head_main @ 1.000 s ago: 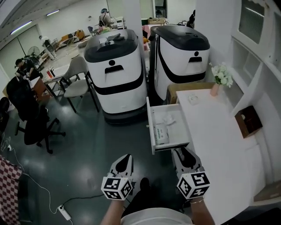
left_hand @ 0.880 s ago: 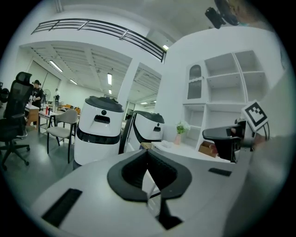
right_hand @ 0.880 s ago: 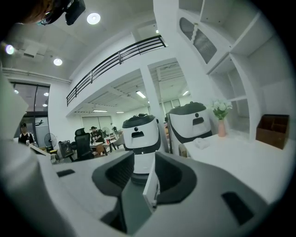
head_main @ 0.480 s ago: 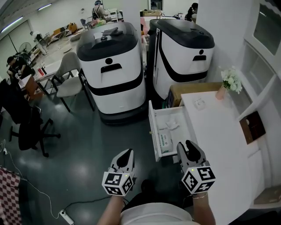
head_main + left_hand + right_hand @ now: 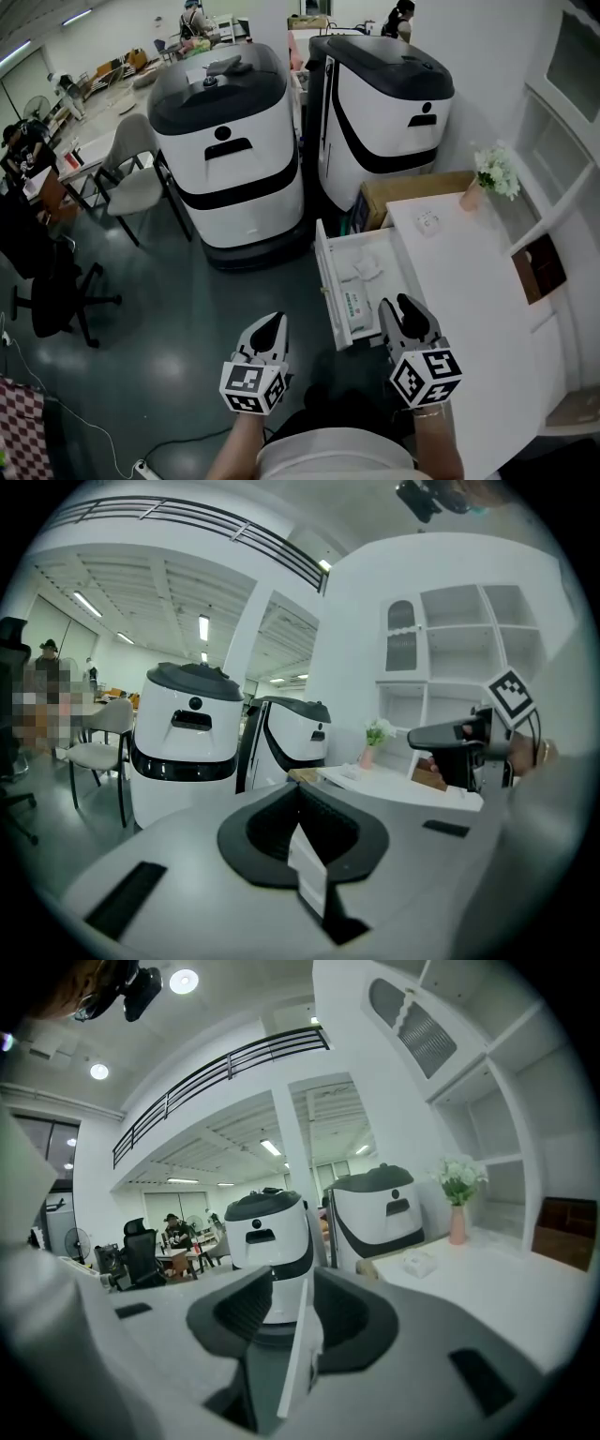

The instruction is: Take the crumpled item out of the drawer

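The white drawer stands pulled out from the desk's left side. Inside it, a crumpled white item lies at the far part and a flat printed packet lies nearer to me. My right gripper is shut and empty, just off the drawer's near right corner. My left gripper is shut and empty over the floor, left of the drawer. In the left gripper view the left gripper's jaws meet, and the right gripper shows beyond them. In the right gripper view the right gripper's jaws also meet.
Two large white-and-black machines stand beyond the drawer, with a cardboard box beside them. The white desk carries a flower vase, a small white object and a brown box. Chairs stand at the left.
The head view has shifted, so the drawer now sits closer to my right gripper. Both grippers stay shut and empty, and the drawer's contents have not moved.
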Available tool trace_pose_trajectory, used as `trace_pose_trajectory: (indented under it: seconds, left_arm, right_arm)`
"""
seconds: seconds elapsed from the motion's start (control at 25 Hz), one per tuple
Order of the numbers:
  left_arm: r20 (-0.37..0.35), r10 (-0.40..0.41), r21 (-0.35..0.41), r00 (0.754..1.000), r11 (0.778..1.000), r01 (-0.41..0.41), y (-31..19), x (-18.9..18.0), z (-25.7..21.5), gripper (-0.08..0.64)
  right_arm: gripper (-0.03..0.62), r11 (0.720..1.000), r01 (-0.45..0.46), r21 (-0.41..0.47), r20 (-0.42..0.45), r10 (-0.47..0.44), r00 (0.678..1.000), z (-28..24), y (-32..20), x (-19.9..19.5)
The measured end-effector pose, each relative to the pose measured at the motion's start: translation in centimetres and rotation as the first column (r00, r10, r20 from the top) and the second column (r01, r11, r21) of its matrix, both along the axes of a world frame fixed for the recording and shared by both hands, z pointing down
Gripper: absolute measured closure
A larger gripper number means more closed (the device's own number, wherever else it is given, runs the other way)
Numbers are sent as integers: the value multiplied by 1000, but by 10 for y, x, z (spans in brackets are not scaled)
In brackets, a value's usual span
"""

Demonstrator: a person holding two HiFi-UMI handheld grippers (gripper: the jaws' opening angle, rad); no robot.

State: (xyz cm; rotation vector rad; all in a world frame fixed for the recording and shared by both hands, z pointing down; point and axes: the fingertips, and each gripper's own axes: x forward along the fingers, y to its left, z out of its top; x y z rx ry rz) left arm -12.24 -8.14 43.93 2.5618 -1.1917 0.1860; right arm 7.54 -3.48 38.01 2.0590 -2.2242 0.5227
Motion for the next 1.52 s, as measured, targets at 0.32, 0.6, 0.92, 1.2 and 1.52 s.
trace_pose_trajectory:
  seconds: [0.32, 0.6, 0.92, 1.2, 1.52]
  left_arm:
    - [-11, -4, -21, 1000, 1000, 4, -15, 1, 7, 569]
    - [4, -41, -30, 999, 999, 41, -39, 2, 12, 569]
    - [34, -80, -59, 996, 995, 82, -76, 13, 21, 569]
    - [77, -140, -85, 987, 986, 146, -106, 21, 31, 569]
    - [100, -191, -127, 976, 971, 203, -124, 25, 42, 569]
  right_arm:
    - [468, 999, -46, -28, -38, 45, 998, 12, -21, 14]
    - [468, 996, -51, -79, -20, 50, 999, 36, -53, 29]
    - [468, 985, 0, -174, -21, -4, 1000, 75, -102, 45]
    - [468, 960, 51, -274, -33, -62, 998, 115, -136, 61]
    - [468, 902, 63, -428, -64, -99, 993, 177, -157, 79]
